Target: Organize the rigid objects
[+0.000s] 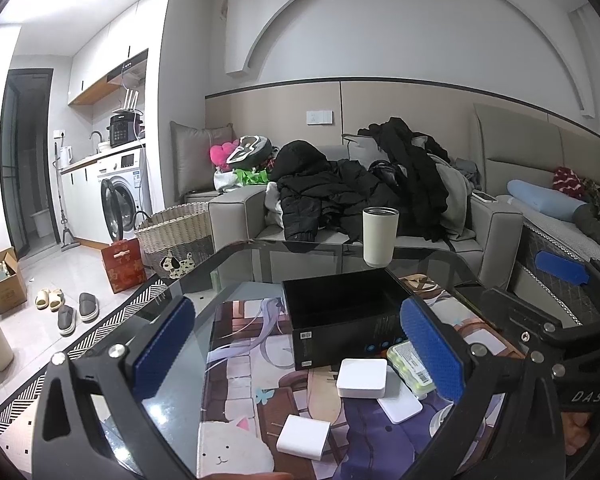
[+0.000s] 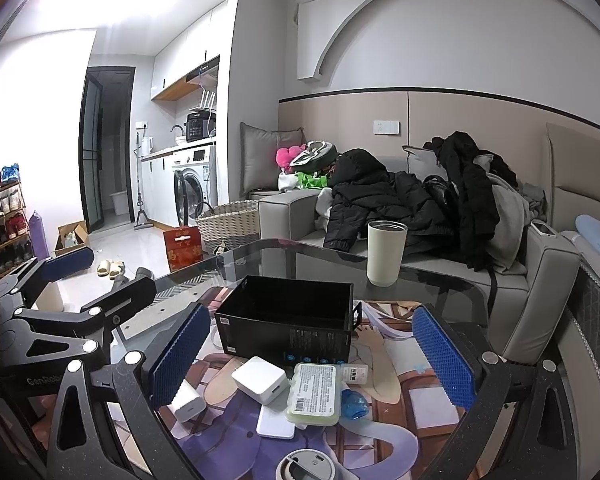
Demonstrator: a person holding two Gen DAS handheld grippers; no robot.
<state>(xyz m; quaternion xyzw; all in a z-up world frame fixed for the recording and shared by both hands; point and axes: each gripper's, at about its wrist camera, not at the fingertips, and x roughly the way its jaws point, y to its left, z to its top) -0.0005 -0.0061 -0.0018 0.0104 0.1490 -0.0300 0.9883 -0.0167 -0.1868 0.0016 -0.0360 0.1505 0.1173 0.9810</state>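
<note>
The left claw stands wide with nothing between its blue pads, hovering over the glass bench in the lower half of its view. The right claw is equally wide and empty, low in its own frame; the left claw also shows at the left edge there.

At the centre of both views sits an open black box, empty as far as can be seen, on a printed mat. Just below the box lies a cluster: a white square charger block resting partly on a flat white slab, a pale green flat case with a label touching both, a small white bottle and a blue piece to its right. Another white adapter lies apart at lower left, next to the right claw's left pad. A round white lid-like disc sits at the bottom edge.

A cream tumbler stands upright beyond the box, near the bench's far edge, before a grey sofa heaped with dark coats
</note>
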